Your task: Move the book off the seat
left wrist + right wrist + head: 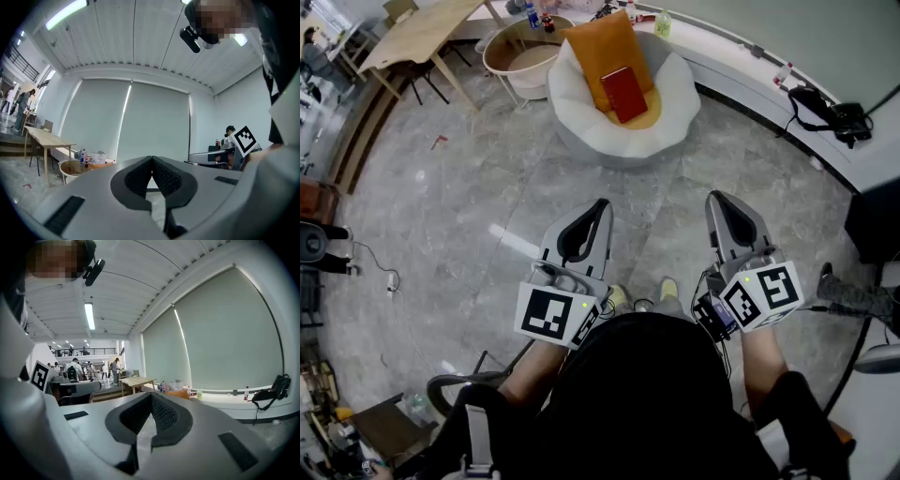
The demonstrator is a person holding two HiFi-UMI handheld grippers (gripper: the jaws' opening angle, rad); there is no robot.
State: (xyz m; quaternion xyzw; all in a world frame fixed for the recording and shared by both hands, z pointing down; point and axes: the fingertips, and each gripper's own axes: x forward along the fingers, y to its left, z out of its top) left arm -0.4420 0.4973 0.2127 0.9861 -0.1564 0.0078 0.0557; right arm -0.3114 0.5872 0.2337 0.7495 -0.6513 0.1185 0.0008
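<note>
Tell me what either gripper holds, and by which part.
Nothing: left gripper and right gripper are both shut and empty; the red book lies on the orange cushion.

A light wooden table [417, 37] stands on the grey stone floor [469, 178], with a round cream tub [520, 54] just beside it. A black strapped bag [836, 116] lies on the long white curved ledge [741, 67].

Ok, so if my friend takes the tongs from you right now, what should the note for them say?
Tongs: left tongs shut, empty; right tongs shut, empty.
Things: red book lies on the orange cushion in the white seat, well ahead of both tongs.
Done: nothing, the book is untouched.
Left: go to the seat, open one pair, grip the book, lift it off.
</note>
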